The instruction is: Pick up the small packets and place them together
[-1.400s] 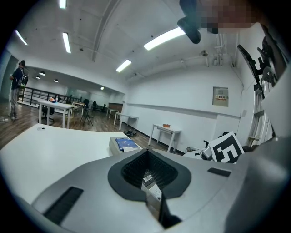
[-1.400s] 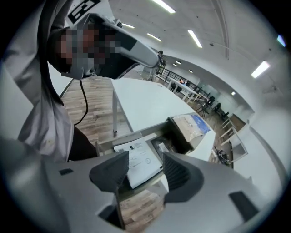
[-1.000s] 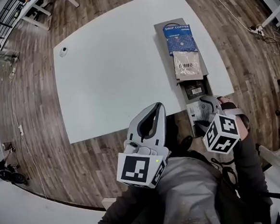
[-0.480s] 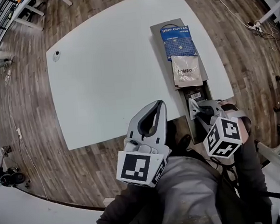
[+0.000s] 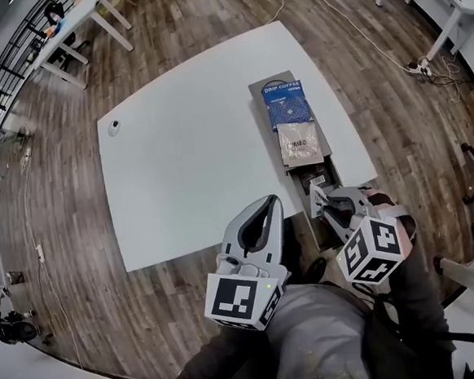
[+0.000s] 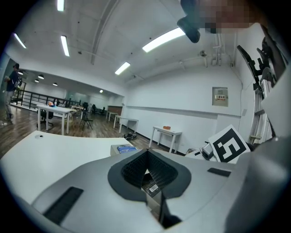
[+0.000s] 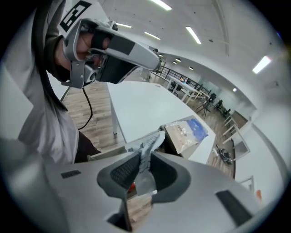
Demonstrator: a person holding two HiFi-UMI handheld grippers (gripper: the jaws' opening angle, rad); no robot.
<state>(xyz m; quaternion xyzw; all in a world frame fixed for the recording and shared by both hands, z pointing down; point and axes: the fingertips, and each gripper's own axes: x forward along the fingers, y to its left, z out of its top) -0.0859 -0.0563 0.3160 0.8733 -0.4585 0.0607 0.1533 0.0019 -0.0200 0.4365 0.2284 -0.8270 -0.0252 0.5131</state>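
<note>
A long grey tray (image 5: 260,88) lies along the white table's right side. It holds a blue coffee packet (image 5: 286,103), a beige packet (image 5: 299,144) and a dark packet (image 5: 315,177) in a row. At the tray's near end my right gripper (image 5: 319,196) is closing its jaws on a small silver packet (image 7: 149,142), and the pads pinch its lower part (image 5: 316,195). The blue and beige packets (image 7: 184,131) lie just beyond it. My left gripper (image 5: 269,202) hovers at the table's front edge with its tips together and nothing held (image 6: 146,154).
A small white object (image 5: 114,126) sits near the table's far left corner. Wooden floor surrounds the table (image 5: 186,164). A power strip with cables (image 5: 417,66) lies at the right, and other desks (image 5: 77,25) stand at the back left.
The right gripper's jaws have closed from wide open onto the silver packet at the tray's near end. The left gripper has stayed put; the head view has shifted.
</note>
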